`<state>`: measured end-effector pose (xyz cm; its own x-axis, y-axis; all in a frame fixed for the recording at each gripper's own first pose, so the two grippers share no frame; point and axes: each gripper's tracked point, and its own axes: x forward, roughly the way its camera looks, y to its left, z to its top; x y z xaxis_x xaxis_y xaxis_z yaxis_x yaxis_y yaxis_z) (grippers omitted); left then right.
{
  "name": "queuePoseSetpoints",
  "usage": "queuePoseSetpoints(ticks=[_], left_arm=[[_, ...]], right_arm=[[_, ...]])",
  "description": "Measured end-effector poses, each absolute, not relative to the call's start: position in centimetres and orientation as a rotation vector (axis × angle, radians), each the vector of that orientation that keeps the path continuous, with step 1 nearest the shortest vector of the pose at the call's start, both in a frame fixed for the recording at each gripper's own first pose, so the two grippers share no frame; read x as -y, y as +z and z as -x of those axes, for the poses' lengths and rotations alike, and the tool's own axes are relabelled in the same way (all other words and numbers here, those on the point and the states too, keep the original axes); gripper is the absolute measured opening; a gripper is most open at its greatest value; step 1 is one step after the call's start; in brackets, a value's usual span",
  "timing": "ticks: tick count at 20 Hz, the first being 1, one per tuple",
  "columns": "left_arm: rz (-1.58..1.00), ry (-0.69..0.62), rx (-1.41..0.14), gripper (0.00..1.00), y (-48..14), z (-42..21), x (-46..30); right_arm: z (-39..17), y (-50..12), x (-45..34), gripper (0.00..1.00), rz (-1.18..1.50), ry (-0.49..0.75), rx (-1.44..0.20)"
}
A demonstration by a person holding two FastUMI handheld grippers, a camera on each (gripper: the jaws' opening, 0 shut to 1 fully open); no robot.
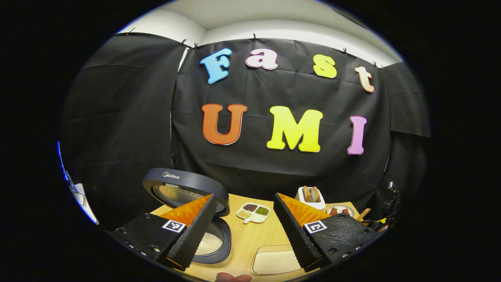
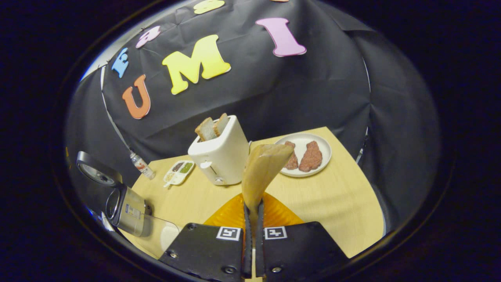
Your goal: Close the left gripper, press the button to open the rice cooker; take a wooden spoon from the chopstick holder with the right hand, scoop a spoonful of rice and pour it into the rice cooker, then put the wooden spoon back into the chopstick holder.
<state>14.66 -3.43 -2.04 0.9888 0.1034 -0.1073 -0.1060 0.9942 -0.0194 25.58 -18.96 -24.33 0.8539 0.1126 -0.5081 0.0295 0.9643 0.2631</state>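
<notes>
Looking along the left gripper view:
Left gripper [image 1: 242,229]: your fingers stand spread wide, released, holding nothing.
Rice cooker [image 1: 195,219]: lid already raised at the table's left front, pot open beneath; likely heavy and steady, so it should not shift.
Rice tray [image 1: 274,260]: shallow, just right of the cooker, between your fingers; loose grains will spill easily.
Table [image 1: 250,239]: bare wood between cooker and tray gives room.

Turning to the right gripper view:
Right gripper [image 2: 252,235]: clenched on the wooden spoon [image 2: 262,172], both fingers pinching its handle low down.
Spoon: stiff, light, smooth; judged prone to pivot, so keep the bowl level.
Toaster [image 2: 221,156]: close behind the spoon.
Plate [image 2: 309,154]: just right of it.
Edges: open table lies right and front.
</notes>
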Motion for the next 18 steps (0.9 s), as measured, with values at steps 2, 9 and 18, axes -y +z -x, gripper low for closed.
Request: queuePoseSetpoints(ticks=[2, 9, 18], left_arm=[[0.022, 0.094, -0.093, 0.95, -1.6, -14.1, 2.4], [0.063, 0.083, -0.052, 0.94, -0.8, -11.5, -2.9], [0.052, 0.128, -0.061, 0.95, -1.1, -7.3, -10.6]], right_arm=[[-24.9, -21.3, 18.1, 0.09, -0.231, 0.026, -0.5], [-20.1, -13.2, 6.3, 0.09, -0.25, 0.117, -0.415], [-17.1, -23.3, -2.0, 0.09, -0.102, 0.085, -0.561]])
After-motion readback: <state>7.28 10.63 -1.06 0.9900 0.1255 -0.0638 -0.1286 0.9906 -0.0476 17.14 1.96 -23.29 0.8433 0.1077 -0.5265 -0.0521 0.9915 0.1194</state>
